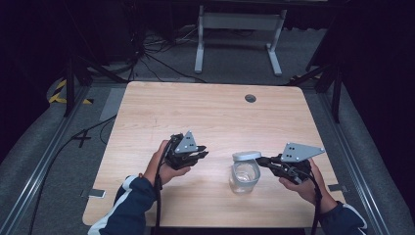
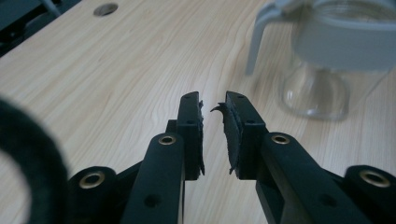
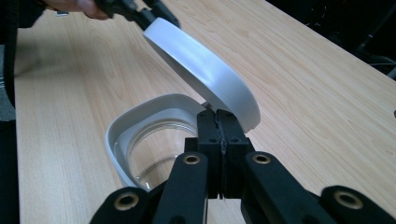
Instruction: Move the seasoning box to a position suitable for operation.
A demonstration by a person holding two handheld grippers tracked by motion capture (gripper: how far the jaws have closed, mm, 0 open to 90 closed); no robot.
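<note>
apparently the glass jar has been set toward five o'clock on the wooden table so the right gripper can come at it from three o'clock, low and level with the rim. its jaws are pressed together on the edge of the white lid, which is tipped up and open above the jar's grey collar; from here it looks as though the lid is hinged at that side, though i can't be sure. the left gripper waits just off the jar's nine o'clock, apart from it, jaws spread a little with nothing between the worn pads, probably kept ready to steady the glass.
</note>
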